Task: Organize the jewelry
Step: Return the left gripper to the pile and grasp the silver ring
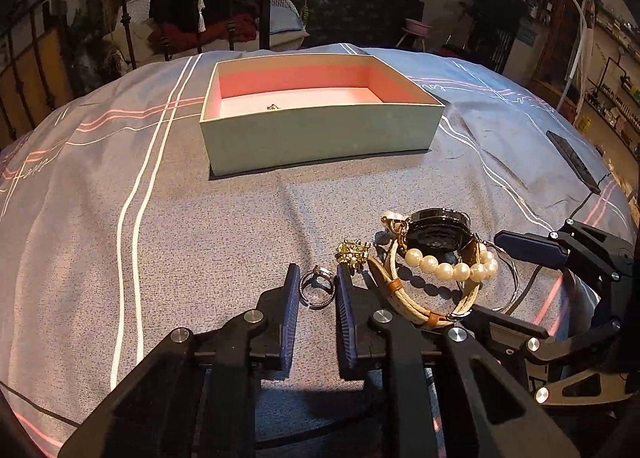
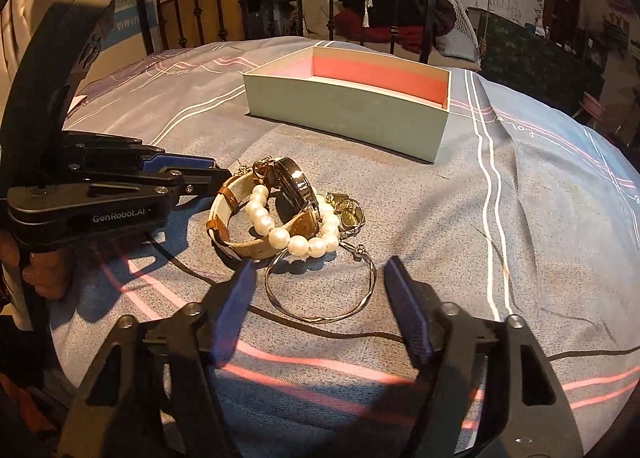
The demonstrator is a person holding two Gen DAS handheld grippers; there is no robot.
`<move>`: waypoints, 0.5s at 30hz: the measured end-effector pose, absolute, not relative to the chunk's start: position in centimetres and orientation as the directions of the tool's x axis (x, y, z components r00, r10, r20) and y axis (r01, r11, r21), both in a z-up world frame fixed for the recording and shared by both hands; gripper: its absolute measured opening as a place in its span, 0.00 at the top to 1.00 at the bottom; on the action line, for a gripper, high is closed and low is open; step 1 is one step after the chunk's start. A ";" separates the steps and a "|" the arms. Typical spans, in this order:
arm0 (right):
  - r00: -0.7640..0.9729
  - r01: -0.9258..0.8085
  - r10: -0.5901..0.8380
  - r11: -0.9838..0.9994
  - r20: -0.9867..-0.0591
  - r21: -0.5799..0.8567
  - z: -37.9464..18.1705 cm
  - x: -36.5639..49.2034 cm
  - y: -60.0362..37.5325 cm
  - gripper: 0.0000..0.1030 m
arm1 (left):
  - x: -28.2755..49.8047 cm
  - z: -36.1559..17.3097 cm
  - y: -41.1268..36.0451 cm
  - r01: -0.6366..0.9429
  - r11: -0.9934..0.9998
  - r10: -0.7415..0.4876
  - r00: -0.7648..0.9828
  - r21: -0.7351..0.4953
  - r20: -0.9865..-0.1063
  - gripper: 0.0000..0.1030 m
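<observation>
Early stage: box (image 1: 320,138) on the bed holds one small gold piece (image 1: 273,107); left hand-held gripper (image 1: 317,290) narrowed around the ring (image 1: 318,287), right hand-held gripper (image 2: 320,282) half-open over the bangle (image 2: 320,290); watch (image 2: 296,186) and pearl bracelet (image 2: 280,234) remain outside.

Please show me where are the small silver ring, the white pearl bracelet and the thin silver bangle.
Small silver ring (image 1: 317,287): left wrist view, on its band.
White pearl bracelet (image 2: 298,245): right wrist view, on a front pearl.
Thin silver bangle (image 2: 320,319): right wrist view, on its near wire edge.
</observation>
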State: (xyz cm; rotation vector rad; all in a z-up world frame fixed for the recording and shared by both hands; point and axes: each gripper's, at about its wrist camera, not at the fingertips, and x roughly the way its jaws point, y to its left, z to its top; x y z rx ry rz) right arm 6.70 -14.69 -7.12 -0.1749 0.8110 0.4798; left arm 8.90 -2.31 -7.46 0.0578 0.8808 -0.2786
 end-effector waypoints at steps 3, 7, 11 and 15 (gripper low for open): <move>0.595 -0.466 0.338 0.884 -0.729 0.030 -6.9 6.2 -15.0 0.46 | 8.9 -7.5 -2.4 0.263 0.963 -0.218 0.606 -0.066 -0.765 0.82; 0.621 -0.441 0.332 0.897 -0.710 0.034 -6.4 5.2 -15.8 0.46 | 8.8 -7.5 -2.2 0.257 0.963 -0.223 0.608 -0.077 -0.762 0.82; 0.628 -0.415 0.355 0.906 -0.692 0.088 -5.8 4.7 -17.2 0.46 | 8.7 -7.4 -2.2 0.250 0.965 -0.216 0.611 -0.072 -0.762 0.82; 0.636 -0.400 0.366 0.909 -0.679 0.115 -5.3 4.8 -17.7 0.46 | 8.7 -7.4 -2.2 0.249 0.966 -0.209 0.614 -0.064 -0.761 0.82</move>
